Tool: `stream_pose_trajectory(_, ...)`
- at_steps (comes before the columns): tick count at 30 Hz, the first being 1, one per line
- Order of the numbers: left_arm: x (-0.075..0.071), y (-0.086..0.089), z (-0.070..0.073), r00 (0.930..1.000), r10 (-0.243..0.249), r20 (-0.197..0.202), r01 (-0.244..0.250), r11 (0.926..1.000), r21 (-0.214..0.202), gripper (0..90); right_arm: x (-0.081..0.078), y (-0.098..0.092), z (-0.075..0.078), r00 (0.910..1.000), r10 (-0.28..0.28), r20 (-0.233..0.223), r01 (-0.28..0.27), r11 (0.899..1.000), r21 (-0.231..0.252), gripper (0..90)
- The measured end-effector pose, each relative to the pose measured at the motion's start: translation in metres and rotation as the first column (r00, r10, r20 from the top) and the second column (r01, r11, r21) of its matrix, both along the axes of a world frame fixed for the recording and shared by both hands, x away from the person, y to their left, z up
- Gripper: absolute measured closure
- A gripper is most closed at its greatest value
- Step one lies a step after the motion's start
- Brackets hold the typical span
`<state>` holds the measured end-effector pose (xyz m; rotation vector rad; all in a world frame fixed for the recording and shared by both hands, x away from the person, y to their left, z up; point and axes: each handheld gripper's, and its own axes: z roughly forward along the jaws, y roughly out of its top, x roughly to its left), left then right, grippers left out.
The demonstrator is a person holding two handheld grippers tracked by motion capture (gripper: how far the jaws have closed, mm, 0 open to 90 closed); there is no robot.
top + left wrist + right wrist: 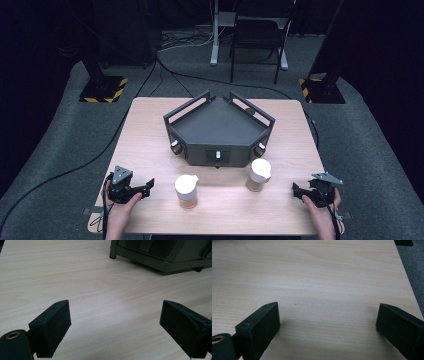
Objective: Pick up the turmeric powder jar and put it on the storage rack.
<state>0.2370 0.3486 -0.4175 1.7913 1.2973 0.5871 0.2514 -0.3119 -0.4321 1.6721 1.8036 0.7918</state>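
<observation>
Two small white jugs with brownish bases stand on the pale wooden table [150, 130]: one [186, 190] front centre-left, the other [259, 175] front centre-right. Behind them sits a dark grey five-sided tray [218, 131] with railed walls and knobs on its front faces. My left gripper [148, 186] lies low at the front left, pointing toward the left jug, open and empty. In the left gripper view its jaws [115, 327] stand wide over bare wood, with the tray's corner [160, 255] beyond. My right gripper [296, 190] rests at the front right, open; its jaws [328, 330] frame bare table.
The table's right edge [405, 277] runs close to my right gripper, with grey carpet [414, 257] past it. Beyond the table stand a dark chair [257, 35], a desk leg [215, 35] and two stands with yellow-striped bases [102, 90]. Cables cross the floor.
</observation>
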Motion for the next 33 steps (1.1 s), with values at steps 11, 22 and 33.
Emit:
stream_pose_trajectory(11,-0.003,-0.005,0.015,0.9963,-0.084,0.017,0.083,0.9963,0.02,9.3,0.0,0.0,0.0,1.0,0.0,0.0,0.0,1.0,0.0,4.3)
stream_pose_trajectory(22,-0.003,-0.003,0.028,0.9828,-0.185,0.009,0.184,0.9816,0.05,6.5,0.0,0.0,0.0,1.0,-0.001,-0.001,0.001,1.0,0.001,4.3)
stream_pose_trajectory(33,-0.009,-0.014,0.042,0.9616,-0.273,0.03,0.27,0.9599,0.077,6.5,0.0,0.0,0.0,1.0,-0.001,-0.001,0.001,1.0,0.0,4.3)
